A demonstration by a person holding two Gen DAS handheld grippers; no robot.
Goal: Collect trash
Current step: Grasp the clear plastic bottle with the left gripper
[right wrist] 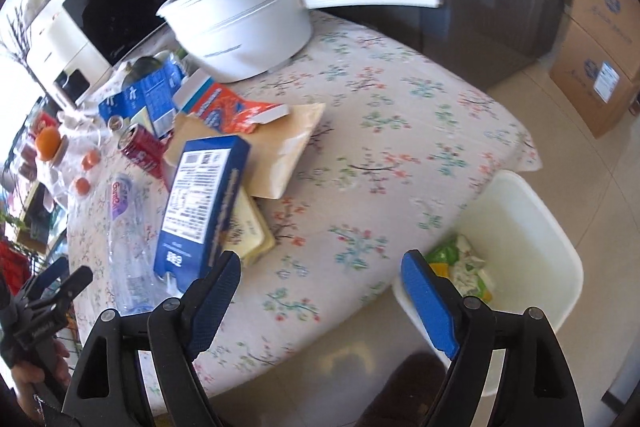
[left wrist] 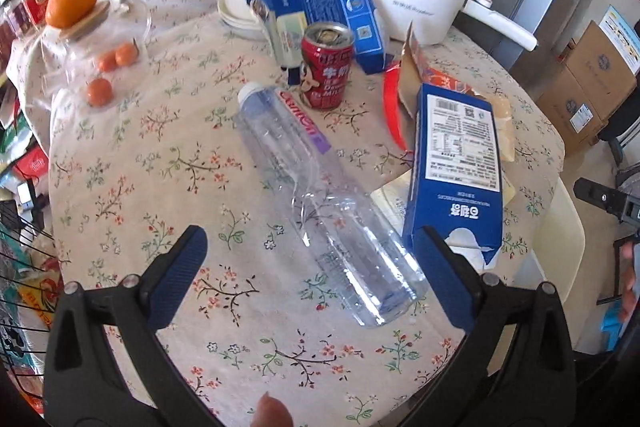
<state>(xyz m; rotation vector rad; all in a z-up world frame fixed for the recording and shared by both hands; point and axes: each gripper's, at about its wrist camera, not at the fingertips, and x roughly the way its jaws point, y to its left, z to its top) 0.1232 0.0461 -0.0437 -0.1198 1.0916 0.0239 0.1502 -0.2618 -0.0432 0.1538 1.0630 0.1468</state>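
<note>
Left gripper: blue-padded fingers spread wide, empty, hovering low over the floral-cloth surface and straddling the base end of a clear, empty plastic water bottle. Bottle lying flat on its side, long axis diagonal in the left wrist view, white cap pointing away toward the upper left, base nearest and close to the right-hand finger; no contact evident. Just right of the bottle, a blue-and-white milk carton lying flat on a pale yellowish packet, torn spout end toward the camera, long axis roughly away from it. Further out, an opened red drink can standing upright beyond the bottle's cap, a second blue carton behind it, and an orange-and-white torn box on a tan paper envelope. Right gripper: fingers likewise spread and empty, held off the surface edge beside a white plastic bin on the floor. Bin holding only some crumpled green and white wrappers. Early days, judging by that: a little collected; bottle, can, cartons and paper all left on the surface. Bottle likely next.
</note>
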